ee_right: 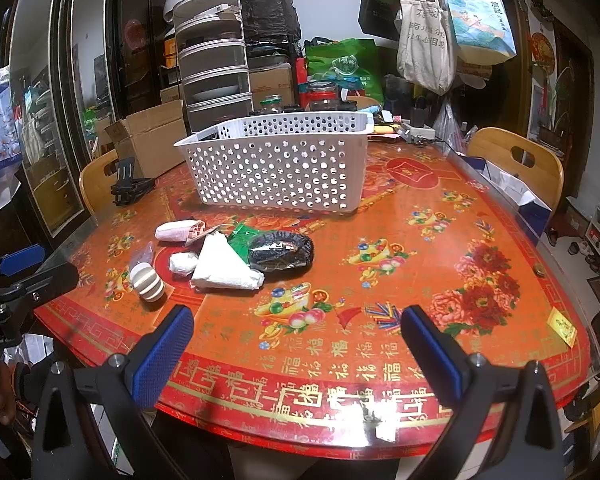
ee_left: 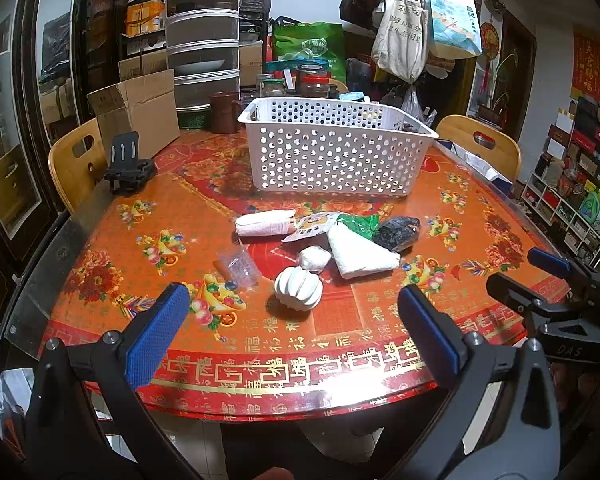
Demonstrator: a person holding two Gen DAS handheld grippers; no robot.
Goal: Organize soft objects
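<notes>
A pile of soft things lies mid-table: a white ribbed pumpkin-shaped squishy (ee_left: 299, 288) (ee_right: 148, 276), a small white ball (ee_left: 314, 259), a white folded cloth (ee_left: 358, 254) (ee_right: 224, 266), a rolled pink-white cloth (ee_left: 265, 223) (ee_right: 178, 231), a printed packet (ee_left: 314, 226), a green bag (ee_left: 362, 224), a dark bundle (ee_left: 400, 232) (ee_right: 281, 250) and a clear plastic bag (ee_left: 240, 266). A white perforated basket (ee_left: 332, 156) (ee_right: 276, 164) stands behind them. My left gripper (ee_left: 294, 328) is open and empty, just before the squishy. My right gripper (ee_right: 298, 340) is open and empty, right of the pile.
The round table has a red-orange patterned cover under glass (ee_left: 172, 224). A black phone stand (ee_left: 128, 166), a cardboard box (ee_left: 138, 110), jars and stacked containers stand at the back. Wooden chairs (ee_left: 74, 162) (ee_right: 518, 160) flank the table. A yellow card (ee_right: 562, 326) lies at right.
</notes>
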